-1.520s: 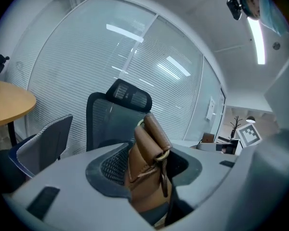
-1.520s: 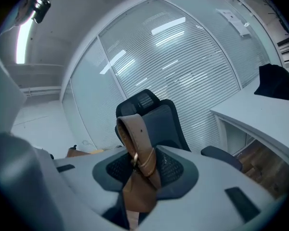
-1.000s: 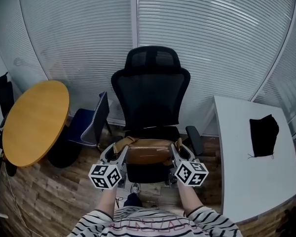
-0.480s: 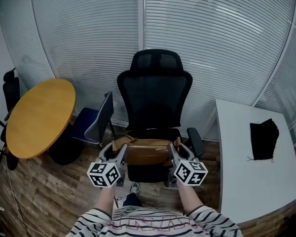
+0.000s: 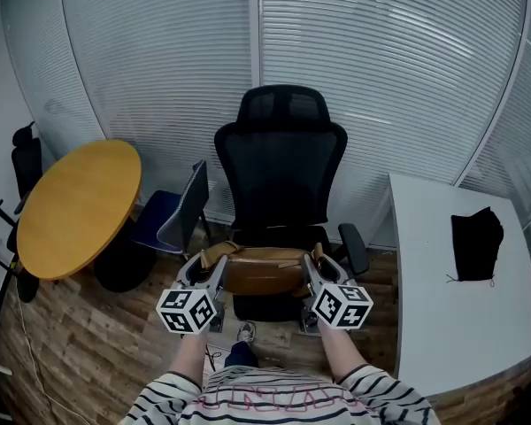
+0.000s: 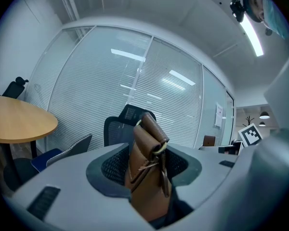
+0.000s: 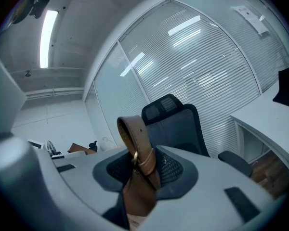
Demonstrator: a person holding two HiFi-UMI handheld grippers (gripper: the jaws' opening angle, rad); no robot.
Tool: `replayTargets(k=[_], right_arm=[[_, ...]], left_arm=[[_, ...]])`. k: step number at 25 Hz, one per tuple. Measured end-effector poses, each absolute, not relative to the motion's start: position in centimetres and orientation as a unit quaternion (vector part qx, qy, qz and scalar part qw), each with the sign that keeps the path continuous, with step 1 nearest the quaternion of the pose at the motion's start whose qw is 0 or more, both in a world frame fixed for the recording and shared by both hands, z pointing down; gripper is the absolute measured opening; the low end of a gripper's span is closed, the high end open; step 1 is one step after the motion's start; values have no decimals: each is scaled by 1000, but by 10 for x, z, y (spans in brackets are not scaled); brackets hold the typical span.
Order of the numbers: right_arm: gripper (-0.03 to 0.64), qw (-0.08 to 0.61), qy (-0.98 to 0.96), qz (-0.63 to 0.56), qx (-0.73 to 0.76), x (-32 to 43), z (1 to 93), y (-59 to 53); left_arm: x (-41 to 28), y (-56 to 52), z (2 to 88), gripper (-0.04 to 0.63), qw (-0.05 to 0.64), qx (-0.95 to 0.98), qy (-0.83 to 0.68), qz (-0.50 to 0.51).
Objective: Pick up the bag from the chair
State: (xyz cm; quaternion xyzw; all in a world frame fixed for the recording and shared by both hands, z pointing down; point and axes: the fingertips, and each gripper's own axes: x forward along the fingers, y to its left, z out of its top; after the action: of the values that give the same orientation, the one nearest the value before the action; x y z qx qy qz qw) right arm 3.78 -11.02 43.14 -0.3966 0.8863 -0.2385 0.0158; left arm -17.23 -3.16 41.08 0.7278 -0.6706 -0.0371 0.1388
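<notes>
Little has shifted since a second ago: your forearms stay stretched forward, low and parallel. Left gripper (image 5: 215, 259) clamps the brown bag (image 5: 264, 271) at its left end, right gripper (image 5: 313, 259) its right end. Bag spans between them, over the black chair (image 5: 281, 166) seat's near part.

A round wooden table (image 5: 75, 206) stands at the left, just beside a blue chair (image 5: 164, 228) — at the right, a white desk (image 5: 434, 282) bears a black cloth (image 5: 476, 242) — all over a wood-plank floor (image 5: 80, 361).
</notes>
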Motion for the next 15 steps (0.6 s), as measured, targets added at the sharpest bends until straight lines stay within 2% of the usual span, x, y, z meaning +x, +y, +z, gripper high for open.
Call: replayTargets(k=[15], right_arm=[[135, 10, 885, -240, -399, 40, 437, -102]], left_arm=[[-170, -23, 417, 209, 144, 726, -672, -37]])
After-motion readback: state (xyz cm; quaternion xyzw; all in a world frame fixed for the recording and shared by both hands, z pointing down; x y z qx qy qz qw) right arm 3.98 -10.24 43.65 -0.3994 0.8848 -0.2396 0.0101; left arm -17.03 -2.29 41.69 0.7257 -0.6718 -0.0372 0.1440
